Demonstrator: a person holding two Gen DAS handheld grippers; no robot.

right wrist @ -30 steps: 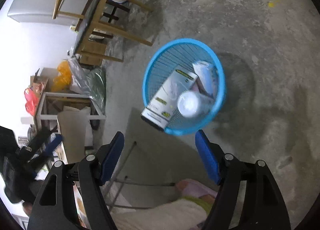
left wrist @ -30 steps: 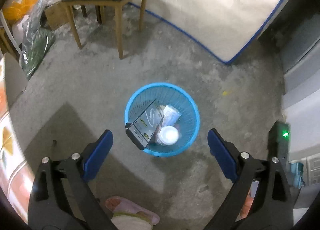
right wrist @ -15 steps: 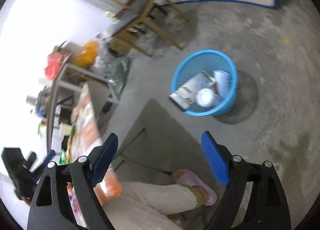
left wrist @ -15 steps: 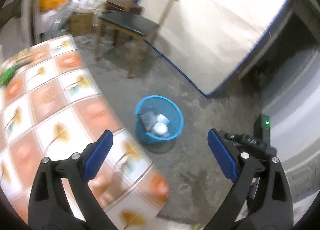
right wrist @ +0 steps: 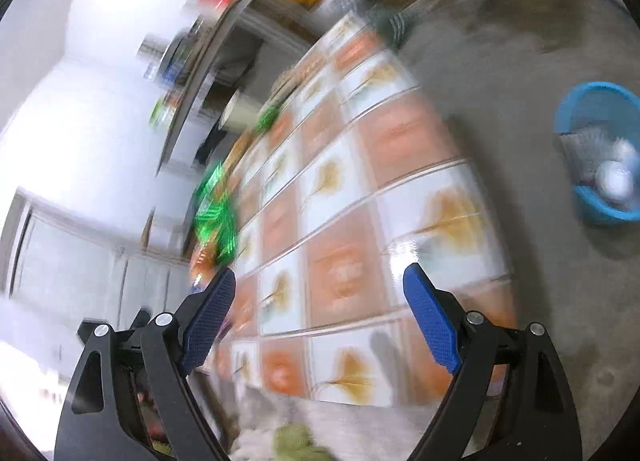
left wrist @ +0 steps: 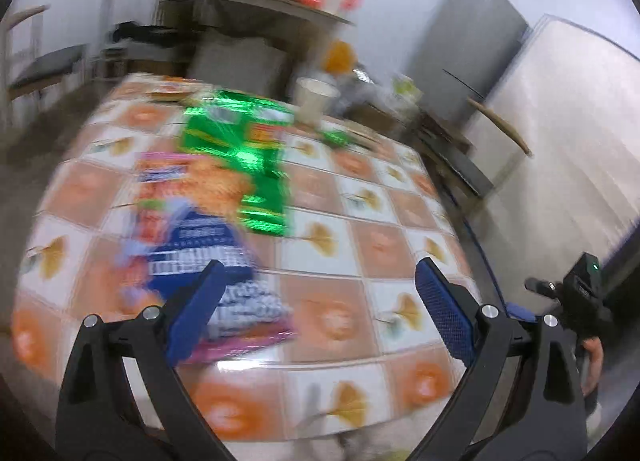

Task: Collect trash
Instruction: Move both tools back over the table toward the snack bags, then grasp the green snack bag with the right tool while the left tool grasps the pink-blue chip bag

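Wrappers, blurred: green bag (left wrist: 244, 149) mid-frame, orange pack (left wrist: 200, 181) and blue pack (left wrist: 212, 261) lower left, all on tiled table (left wrist: 360, 245). Left gripper (left wrist: 316, 309) and right gripper (right wrist: 320, 317) both wide, empty. Bin (right wrist: 600, 153) at right edge, holding trash.

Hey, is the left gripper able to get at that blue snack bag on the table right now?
Probably yes: the left gripper is open and empty, and the blue snack bag lies uncovered on the table just ahead of its left finger.
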